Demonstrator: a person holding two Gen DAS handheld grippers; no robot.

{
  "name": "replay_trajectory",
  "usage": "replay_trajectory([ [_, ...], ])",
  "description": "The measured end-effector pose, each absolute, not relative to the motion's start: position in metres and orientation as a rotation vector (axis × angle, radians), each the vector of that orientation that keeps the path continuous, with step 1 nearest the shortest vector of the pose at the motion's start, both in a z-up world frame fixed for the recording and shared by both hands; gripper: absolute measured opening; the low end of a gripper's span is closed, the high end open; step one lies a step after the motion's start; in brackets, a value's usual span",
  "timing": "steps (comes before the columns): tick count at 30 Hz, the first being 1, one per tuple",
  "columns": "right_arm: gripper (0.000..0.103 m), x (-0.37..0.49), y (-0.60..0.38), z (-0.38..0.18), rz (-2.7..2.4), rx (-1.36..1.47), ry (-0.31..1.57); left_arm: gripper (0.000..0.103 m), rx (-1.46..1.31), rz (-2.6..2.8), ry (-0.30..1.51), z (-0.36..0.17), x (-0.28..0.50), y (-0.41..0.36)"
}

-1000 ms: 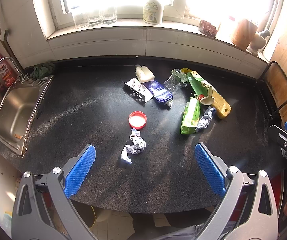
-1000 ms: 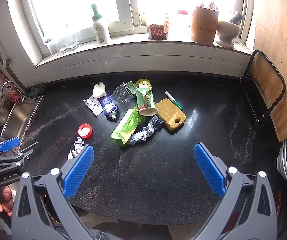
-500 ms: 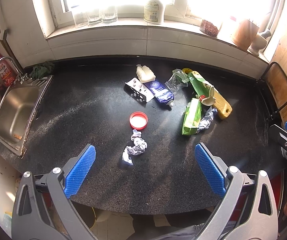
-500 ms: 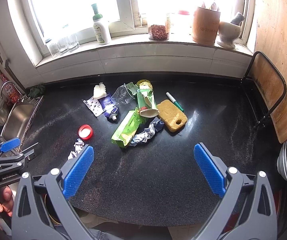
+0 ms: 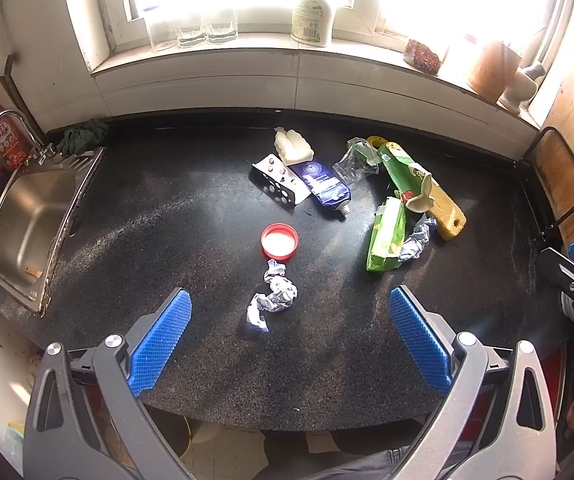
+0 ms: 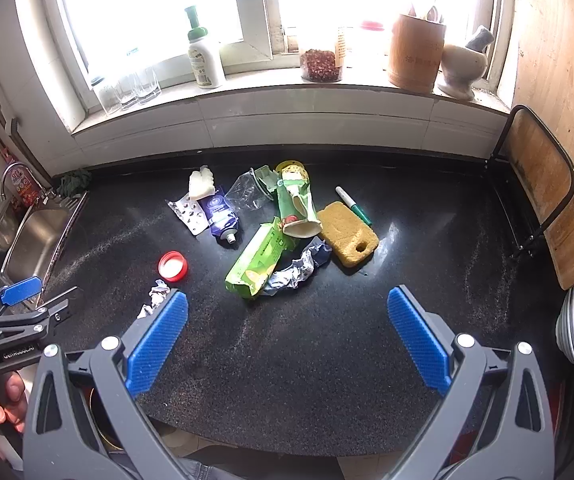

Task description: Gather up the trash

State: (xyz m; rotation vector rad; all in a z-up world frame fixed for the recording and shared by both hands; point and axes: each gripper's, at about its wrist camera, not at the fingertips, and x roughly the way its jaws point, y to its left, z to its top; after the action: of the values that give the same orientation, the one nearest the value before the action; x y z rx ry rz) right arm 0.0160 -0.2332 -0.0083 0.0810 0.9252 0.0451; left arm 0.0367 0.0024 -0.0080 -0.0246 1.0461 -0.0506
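Litter lies scattered on a black countertop (image 5: 167, 232). A crumpled foil scrap (image 5: 273, 300) sits just ahead of my open left gripper (image 5: 290, 322), with a red lid (image 5: 279, 241) beyond it. Farther back are a pill blister (image 5: 275, 184), a blue tube (image 5: 321, 188), a clear wrapper (image 5: 353, 162), a green packet (image 5: 387, 236) and a green carton (image 5: 401, 170). My right gripper (image 6: 287, 330) hangs open above the counter's front, short of the green packet (image 6: 261, 262) and a foil wad (image 6: 299, 270). Both grippers hold nothing.
A steel sink (image 5: 33, 216) is set into the counter at the left. A yellow sponge (image 6: 349, 234) and a green marker (image 6: 353, 206) lie right of the litter. Bottles, glasses and jars line the windowsill (image 6: 287, 92). A wooden board (image 6: 543, 176) leans at the right.
Both views have shifted only slightly; the litter sits a touch lower and right in the left wrist view. Nothing has been picked up or moved.
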Motion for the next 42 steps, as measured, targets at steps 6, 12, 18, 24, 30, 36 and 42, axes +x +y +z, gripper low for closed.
replay_trajectory([
  [6, 0.097, 0.024, -0.241, -0.014, 0.045, 0.084, 0.916, 0.097, -0.026, -0.089, 1.055, -0.02, 0.047, 0.01],
  [12, 0.097, 0.041, -0.256, -0.041, 0.04, 0.048, 0.918, 0.097, 0.039, -0.121, 1.109, -0.067, 0.06, 0.01],
  [18, 0.097, 0.065, -0.26, -0.084, 0.074, 0.05, 0.955, 0.097, 0.077, -0.141, 1.112, -0.118, 0.073, 0.009],
  [24, 0.088, 0.106, -0.252, -0.137, 0.086, 0.09, 1.026, 0.097, 0.119, -0.137, 1.123, -0.163, 0.09, 0.007],
  [30, 0.078, 0.144, -0.253, -0.182, 0.04, 0.192, 1.114, 0.096, 0.071, -0.124, 1.124, -0.189, 0.104, 0.009],
  [36, 0.059, 0.16, -0.254, -0.212, 0.002, 0.244, 1.188, 0.076, 0.04, -0.115, 1.146, -0.207, 0.111, 0.007],
  [42, 0.027, 0.16, -0.246, -0.215, 0.032, 0.218, 1.191, 0.043, 0.096, -0.1, 1.127, -0.206, 0.106, 0.002],
])
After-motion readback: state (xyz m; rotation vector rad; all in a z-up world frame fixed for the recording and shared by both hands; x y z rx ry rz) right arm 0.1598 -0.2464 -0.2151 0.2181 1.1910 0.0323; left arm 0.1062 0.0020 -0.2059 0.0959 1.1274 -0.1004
